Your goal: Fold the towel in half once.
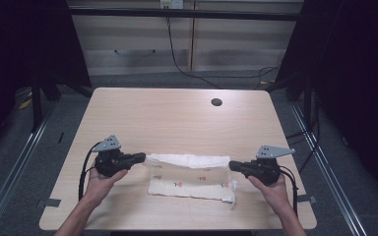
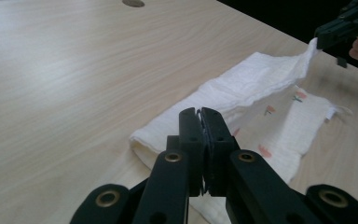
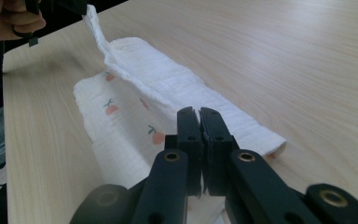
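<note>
A white cloth (image 1: pixel 189 177) printed with small red fruits lies folded lengthwise near the front of the wooden table (image 1: pixel 177 113). My left gripper (image 1: pixel 144 157) is shut on the cloth's far left corner, my right gripper (image 1: pixel 231 165) on its far right corner. The upper layer is lifted slightly between them. In the left gripper view the jaws (image 2: pixel 200 114) stand pressed together over the cloth (image 2: pixel 261 84), and the right gripper (image 2: pixel 340 28) holds the raised corner farther off. In the right gripper view the shut jaws (image 3: pixel 198 114) pinch the cloth (image 3: pixel 158 79).
A round cable hole (image 1: pixel 216 102) sits in the table's far right part. Wooden cabinets (image 1: pixel 187 44) with a trailing black cable stand behind the table. Metal rails (image 1: pixel 19 162) run along the floor on both sides.
</note>
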